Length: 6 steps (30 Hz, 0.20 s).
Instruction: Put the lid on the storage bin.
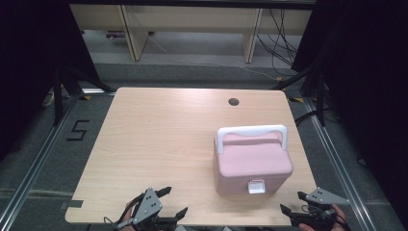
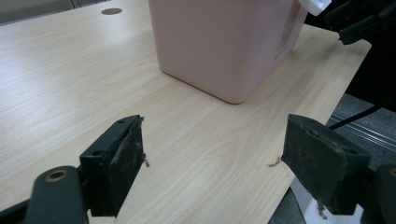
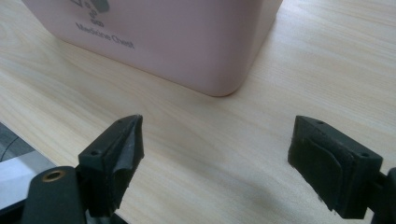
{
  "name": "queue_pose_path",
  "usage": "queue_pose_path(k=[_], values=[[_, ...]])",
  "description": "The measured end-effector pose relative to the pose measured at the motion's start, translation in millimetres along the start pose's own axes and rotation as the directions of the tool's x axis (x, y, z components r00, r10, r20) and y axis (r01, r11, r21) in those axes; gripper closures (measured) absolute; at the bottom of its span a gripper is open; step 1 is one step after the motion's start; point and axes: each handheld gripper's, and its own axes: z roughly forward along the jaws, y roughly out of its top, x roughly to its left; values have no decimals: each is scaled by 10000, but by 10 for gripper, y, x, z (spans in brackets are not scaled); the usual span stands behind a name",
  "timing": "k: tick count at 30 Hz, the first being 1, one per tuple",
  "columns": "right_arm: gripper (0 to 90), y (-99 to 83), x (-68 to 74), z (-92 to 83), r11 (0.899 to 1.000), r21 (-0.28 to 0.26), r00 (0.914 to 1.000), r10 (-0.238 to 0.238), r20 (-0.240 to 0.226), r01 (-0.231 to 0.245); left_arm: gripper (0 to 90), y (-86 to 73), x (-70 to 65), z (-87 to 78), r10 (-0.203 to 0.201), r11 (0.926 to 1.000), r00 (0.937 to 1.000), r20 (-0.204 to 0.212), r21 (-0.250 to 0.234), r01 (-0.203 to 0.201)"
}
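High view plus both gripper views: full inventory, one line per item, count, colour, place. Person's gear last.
table: 1, light wood grain, centre of the high view
cable hole: 1, dark round, in the tabletop near its far edge
storage box: 1, pink, on the right half of the table, lid down
box handle: 1, white, raised over the lid
box latch: 1, white, on the near face of the box
number mark: 1, black "5", on the floor left of the table
left gripper: 1, black with grey plate, at the near edge, left; jaws apart, nothing between them
right gripper: 1, black with grey plate, at the near right corner; jaws apart, nothing between them
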Motion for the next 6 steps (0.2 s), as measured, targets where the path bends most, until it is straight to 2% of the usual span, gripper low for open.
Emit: queue_pose_path(k=[1,2,3,4,5,6], values=[[185,-4,-8,12,9999,-29,9999,-133,8,133,185,-2,3,2,36,10000,10000,6,24,-36],[185,-6,-7,4,10000,63,9999,-70,98,69,184,-4,6,6,63,10000,10000,-15,24,-63],[185,-16,9,15,9997,87,9997,237,37,-237,184,-10,10,15,41,10000,10000,36,-33,-41],[184,-17,-19,17,9999,112,9999,123,12,-123,184,-11,13,16,53,10000,10000,26,-13,-53],[183,-25,-16,21,9997,82,9996,227,153,-228,184,-11,12,15,37,10000,10000,-6,43,-37],[183,-27,-49,23,10000,7,9997,-65,235,65,184,-13,10,18,1,10000,10000,-8,58,0]])
